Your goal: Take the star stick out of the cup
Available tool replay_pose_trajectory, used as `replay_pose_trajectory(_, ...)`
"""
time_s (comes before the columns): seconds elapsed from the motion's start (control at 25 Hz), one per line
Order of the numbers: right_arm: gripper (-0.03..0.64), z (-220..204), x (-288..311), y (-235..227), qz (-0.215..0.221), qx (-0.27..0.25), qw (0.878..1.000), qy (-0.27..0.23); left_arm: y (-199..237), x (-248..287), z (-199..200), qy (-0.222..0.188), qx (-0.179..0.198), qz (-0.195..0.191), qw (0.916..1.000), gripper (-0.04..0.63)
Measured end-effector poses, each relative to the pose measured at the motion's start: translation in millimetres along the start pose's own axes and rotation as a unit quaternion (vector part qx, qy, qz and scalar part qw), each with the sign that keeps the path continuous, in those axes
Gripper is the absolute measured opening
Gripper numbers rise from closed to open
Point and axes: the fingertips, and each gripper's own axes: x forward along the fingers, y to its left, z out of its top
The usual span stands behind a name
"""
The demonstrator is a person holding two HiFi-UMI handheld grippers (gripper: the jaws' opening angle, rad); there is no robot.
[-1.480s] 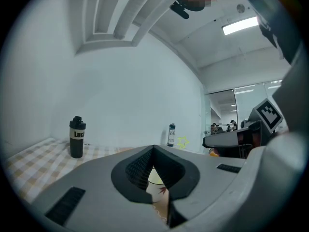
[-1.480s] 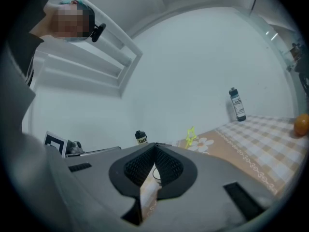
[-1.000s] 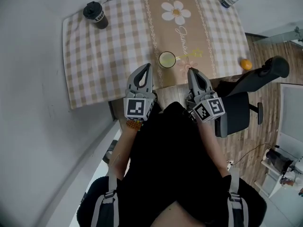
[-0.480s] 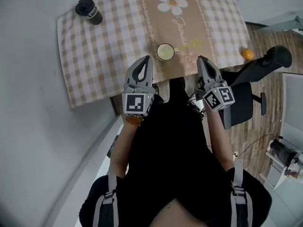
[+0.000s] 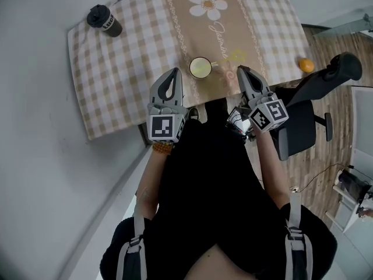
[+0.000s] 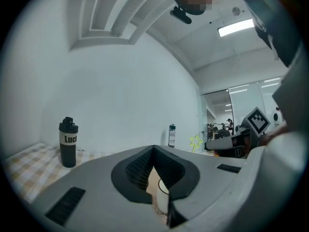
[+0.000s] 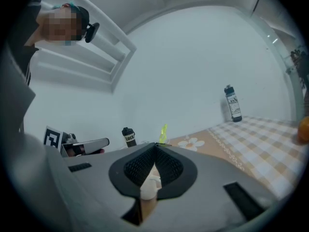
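Star stick [image 5: 237, 55] sits in cup [image 5: 200, 67] on worktop [image 5: 125, 69], leaning out to the right. Star end just ahead of right hand-held gripper [image 5: 241, 70]; farther from left hand-held gripper [image 5: 173, 72]. Both clenched, nothing held. Prob. right's job: open, reach straight fwd.

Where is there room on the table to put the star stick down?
The checked cloth is bare between the black bottle and the cup, and again between the star stick and the orange. The front edge around the cup is crowded: left tongs and right tongs sit there.
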Motion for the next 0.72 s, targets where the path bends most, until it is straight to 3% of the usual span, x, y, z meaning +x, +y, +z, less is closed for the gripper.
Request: replay_pose_trajectory(0.72, 0.006, -51, 25, -14, 0.025, 0.030, 0.997, 0.059, -6, 11, -12, 0.017, 0.003, -0.008, 0.9998, 0.002)
